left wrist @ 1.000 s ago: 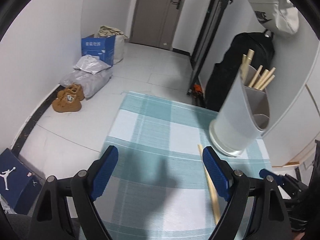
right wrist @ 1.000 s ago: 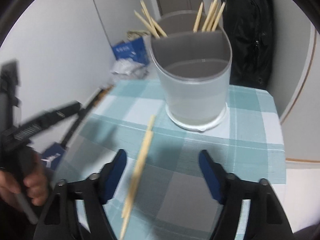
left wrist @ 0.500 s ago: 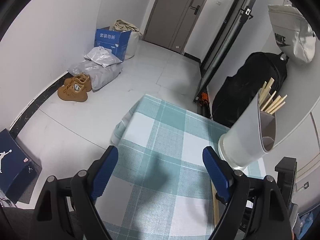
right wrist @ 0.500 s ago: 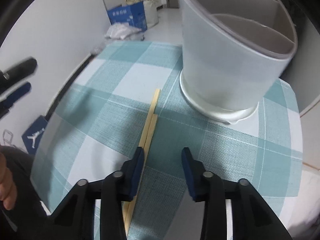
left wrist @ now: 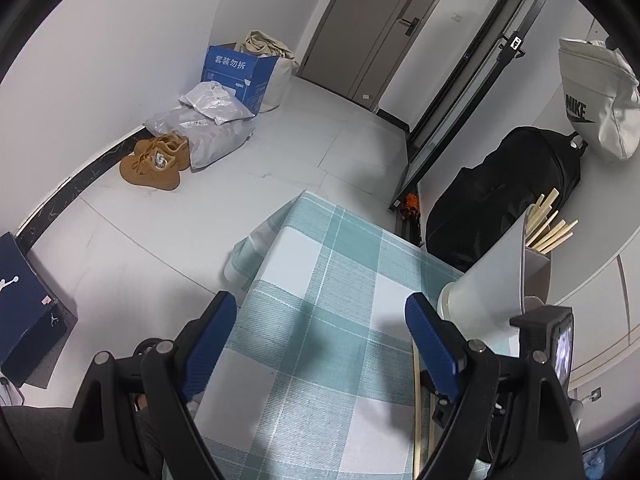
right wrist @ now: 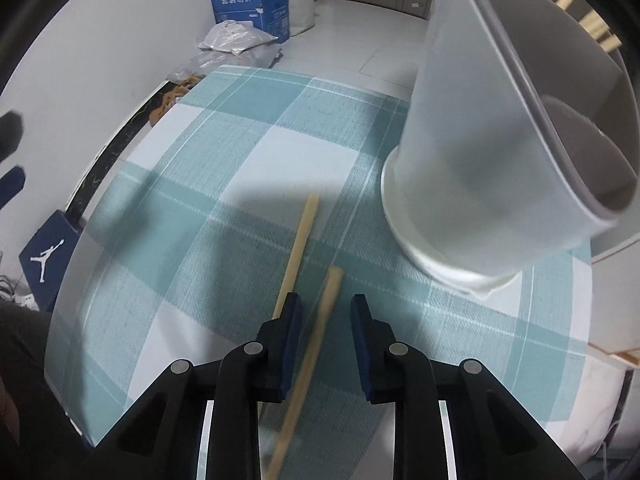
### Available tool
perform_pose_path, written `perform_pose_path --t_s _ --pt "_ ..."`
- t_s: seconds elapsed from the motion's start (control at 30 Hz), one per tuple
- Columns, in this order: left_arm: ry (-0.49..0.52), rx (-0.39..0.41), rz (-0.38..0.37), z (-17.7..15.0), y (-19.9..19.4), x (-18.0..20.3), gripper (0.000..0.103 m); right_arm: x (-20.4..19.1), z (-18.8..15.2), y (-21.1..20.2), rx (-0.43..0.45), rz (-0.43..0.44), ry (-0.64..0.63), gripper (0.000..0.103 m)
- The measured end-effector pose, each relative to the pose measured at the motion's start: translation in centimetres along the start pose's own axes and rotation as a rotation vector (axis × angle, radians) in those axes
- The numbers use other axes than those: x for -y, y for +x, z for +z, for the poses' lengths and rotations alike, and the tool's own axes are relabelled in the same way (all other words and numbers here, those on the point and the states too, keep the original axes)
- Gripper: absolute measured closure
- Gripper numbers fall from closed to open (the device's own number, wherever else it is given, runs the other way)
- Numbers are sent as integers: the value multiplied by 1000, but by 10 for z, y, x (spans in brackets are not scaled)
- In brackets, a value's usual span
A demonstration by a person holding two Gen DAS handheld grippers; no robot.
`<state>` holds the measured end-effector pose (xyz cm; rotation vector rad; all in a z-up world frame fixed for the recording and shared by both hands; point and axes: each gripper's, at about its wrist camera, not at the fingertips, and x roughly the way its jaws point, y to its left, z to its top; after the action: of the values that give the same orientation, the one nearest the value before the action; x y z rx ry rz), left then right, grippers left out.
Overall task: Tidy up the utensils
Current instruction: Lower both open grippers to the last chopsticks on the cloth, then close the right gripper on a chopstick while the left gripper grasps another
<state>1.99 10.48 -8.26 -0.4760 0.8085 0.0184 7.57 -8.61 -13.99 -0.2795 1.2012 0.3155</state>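
**Right gripper straddles a chopstick beside the holder**

The right hand-held gripper (right wrist: 326, 312) sits low over the table (right wrist: 248, 160) with its jaws narrowed but not closed. One chopstick (right wrist: 316, 344) runs blurred through the gap, its tip toward 12 o'clock; whether the pads touch it cannot be told. A second chopstick (right wrist: 300, 240) lies flat on the checked cloth just left of the first, its lower end hidden behind the left pad. The grey holder (right wrist: 480, 184) stands close at 2 o'clock, crowding that side. Its rim is cut off by the frame, and more sticks (right wrist: 592, 20) show only as blurred ends above it.

The left hand-held gripper (left wrist: 320, 336) hangs spread wide, holding nothing, over the table's near edge. In its view the holder (left wrist: 488, 288) is at 3 o'clock, partly behind the right finger and the other gripper's body, with sticks (left wrist: 548, 232) fanning out of it.

On the floor at 11 o'clock lie tan shoes (left wrist: 154, 162), grey bags (left wrist: 208, 120) and a blue box (left wrist: 238, 74). A black backpack (left wrist: 504, 200) leans at 2 o'clock.
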Motion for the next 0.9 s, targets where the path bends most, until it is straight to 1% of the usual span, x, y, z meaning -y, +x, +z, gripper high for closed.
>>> perform_pose_path --t_s 0.07,0.17,0.3,0.4,0.5,0.6,0.73,0.8,0.9 --pt "-8 -7 1 0 1 -3 20 -1 3 0 2 -7 1 80" --pt "-24 -17 3 1 3 -7 20 -3 6 0 7 -4 5 85" --pt "-36 -31 7 0 4 -12 20 -5 10 2 10 11 9 98" --pt "-33 -36 15 -1 5 -13 20 -7 9 -1 24 22 11 98" --pt "-22 -42 28 -3 6 -13 20 -6 7 -19 99 39 16 98" --pt "-16 -52 36 -4 8 -14 20 -2 4 -38 164 77 49 98" --pt "6 -81 39 -8 13 -11 20 18 -6 -74 271 155 107 98" --pt "31 -101 40 -12 16 -7 20 27 -13 -84 311 196 145 98" --pt "85 -141 44 -19 21 2 20 54 -29 -99 366 254 243 98"
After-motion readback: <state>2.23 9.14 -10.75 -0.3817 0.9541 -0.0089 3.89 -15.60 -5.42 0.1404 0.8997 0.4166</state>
